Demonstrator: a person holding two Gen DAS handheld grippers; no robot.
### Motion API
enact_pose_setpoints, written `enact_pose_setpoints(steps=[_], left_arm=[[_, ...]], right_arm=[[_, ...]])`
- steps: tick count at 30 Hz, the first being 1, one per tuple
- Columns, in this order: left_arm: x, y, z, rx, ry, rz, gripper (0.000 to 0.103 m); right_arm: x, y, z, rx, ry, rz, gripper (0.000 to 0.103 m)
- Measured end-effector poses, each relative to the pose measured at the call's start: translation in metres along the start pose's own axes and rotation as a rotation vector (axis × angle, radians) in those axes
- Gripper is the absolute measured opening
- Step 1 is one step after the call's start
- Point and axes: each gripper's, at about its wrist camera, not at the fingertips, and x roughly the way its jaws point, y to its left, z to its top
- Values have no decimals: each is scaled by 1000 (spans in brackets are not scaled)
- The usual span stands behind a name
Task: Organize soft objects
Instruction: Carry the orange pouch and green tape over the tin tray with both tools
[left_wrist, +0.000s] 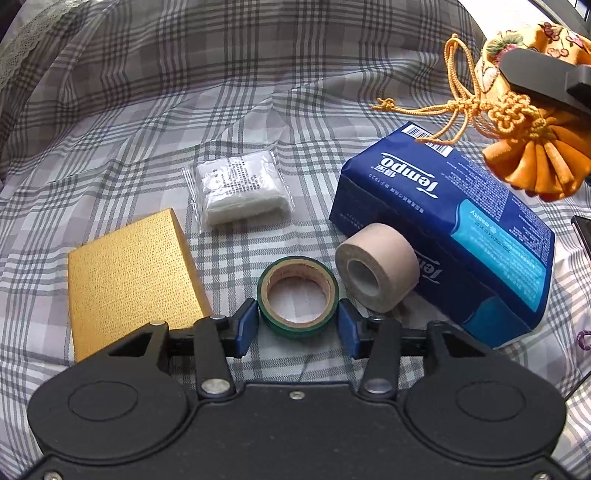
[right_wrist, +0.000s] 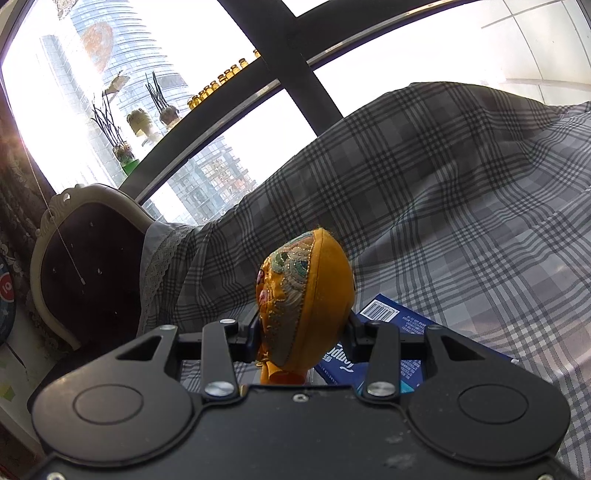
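Plaid cloth is covering the surface where the goods are lying. Your left tool (left_wrist: 297, 325) is standing part open, its blue pads flanking the green tape roll (left_wrist: 298, 295) without clearly pressing it. Your right tool (right_wrist: 303, 332) is gripping the orange embroidered pouch (right_wrist: 306, 299) above the blue tissue pack (left_wrist: 443, 236). Closing off-centre could be nudging the roll into the beige tape roll (left_wrist: 376, 266) just beside it.

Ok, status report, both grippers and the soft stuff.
Left gripper open, straddling green tape on the cloth. Right gripper shut on orange pouch, held above tissue pack. Beige tape close beside green tape.
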Motion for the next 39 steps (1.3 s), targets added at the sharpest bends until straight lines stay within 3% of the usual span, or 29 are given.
enact_pose_setpoints(steps=[7, 13, 21, 30, 39], left_arm=[[8, 3, 8, -10, -13, 6, 48], [5, 8, 9, -37, -39, -31, 46], [-32, 5, 8, -23, -66, -38, 46], [-99, 6, -21, 11, -77, -70, 46], [-138, 22, -72, -24, -56, -96, 46]], right_arm=[[3, 1, -3, -9, 14, 0, 41], [3, 1, -4, -14, 15, -1, 41], [-4, 4, -5, -23, 8, -7, 41], [-36, 25, -22, -59, 28, -12, 41], [-100, 56, -54, -130, 85, -52, 41]])
